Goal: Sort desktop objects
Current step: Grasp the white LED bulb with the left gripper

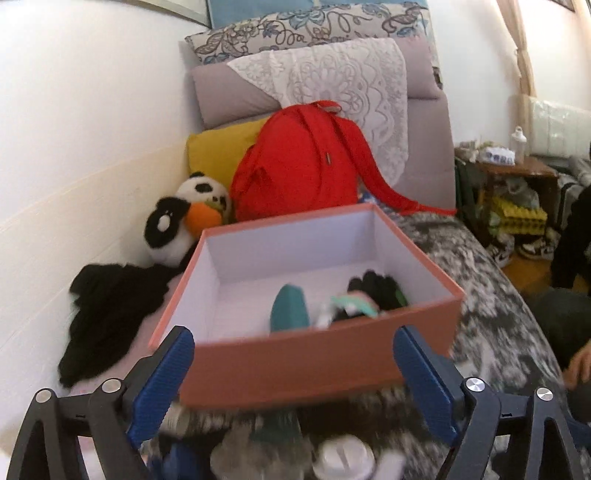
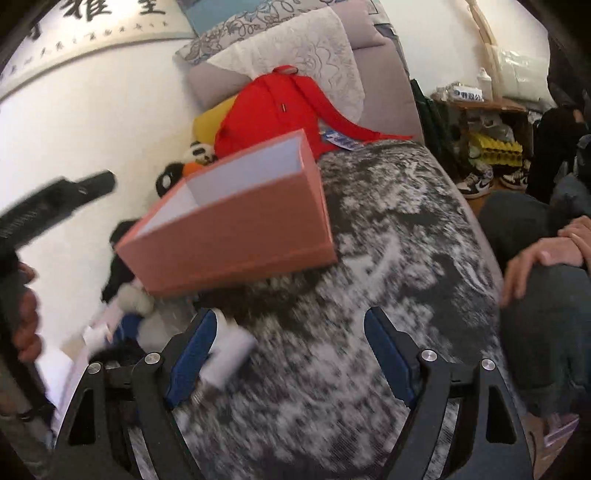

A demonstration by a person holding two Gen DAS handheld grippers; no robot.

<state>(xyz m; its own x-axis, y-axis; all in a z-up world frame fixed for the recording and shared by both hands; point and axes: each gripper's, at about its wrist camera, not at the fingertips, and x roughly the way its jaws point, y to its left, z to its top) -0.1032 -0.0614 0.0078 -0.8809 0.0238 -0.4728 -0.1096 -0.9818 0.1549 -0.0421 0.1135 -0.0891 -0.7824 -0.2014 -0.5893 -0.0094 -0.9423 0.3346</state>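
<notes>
A red backpack [image 1: 303,162] and panda plush [image 1: 201,192] sit at 12 o'clock behind the pink box [image 1: 295,354] on the bed [image 2: 388,240]. A teal item [image 1: 290,310] and dark gloves [image 1: 376,288] lie inside the white-lined box. Left gripper [image 1: 293,373] and right gripper [image 2: 290,347] hover with jaws spread, empty. Wall calligraphy [image 2: 92,11] is unreadable.

1 pink box [image 1: 295,362], 1 red backpack [image 1: 303,166], 2 plush toys [image 1: 184,218], 1 yellow cushion [image 1: 218,147].
</notes>
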